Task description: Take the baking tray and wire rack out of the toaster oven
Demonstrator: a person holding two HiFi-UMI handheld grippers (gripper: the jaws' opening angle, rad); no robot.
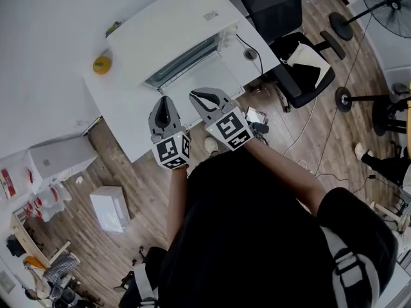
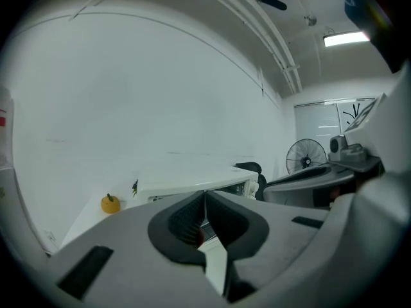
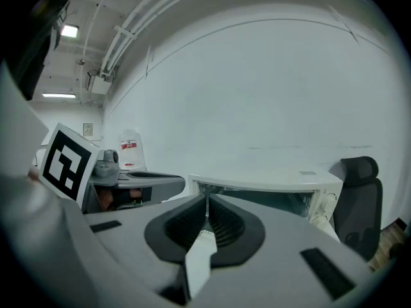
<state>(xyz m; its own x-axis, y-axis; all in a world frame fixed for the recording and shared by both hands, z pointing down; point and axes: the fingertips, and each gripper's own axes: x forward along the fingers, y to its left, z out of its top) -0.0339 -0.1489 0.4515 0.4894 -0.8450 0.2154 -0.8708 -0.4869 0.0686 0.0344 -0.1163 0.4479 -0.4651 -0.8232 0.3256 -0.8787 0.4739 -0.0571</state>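
On the white table point(image 1: 122, 114), at its far side, stands the oven point(image 1: 170, 27), with its door point(image 1: 204, 77) seemingly folded down toward the near side. The tray and rack should be inside its dark mouth. No view looks deep enough to tell them apart, so their exact shelf position cannot be told.

Just near of the door, the left gripper point(image 1: 164, 101) and the right gripper point(image 1: 194, 95) hang side by side, both pointing at the opening. Each has its jaws pressed together with nothing between the pads. Neither touches the oven.

Both pieces are probably thin metal: stiff and fairly light. They are awkward mainly because they are wide and sit in side rails.

- **Tray:** it likely has a smooth rolled lip that could slip in a pinch. The best hold looks to be on its near edge, one gripper toward each corner, so it comes out level rather than twisting and jamming.
- **Rack:** its front crossbar is the natural hold, but a single wire is narrow and round, so the pads need to close squarely on it.

Either piece may drop at its near end once it clears the rails, so a slow, straight pull seems wise. The jaws must open before any of this.
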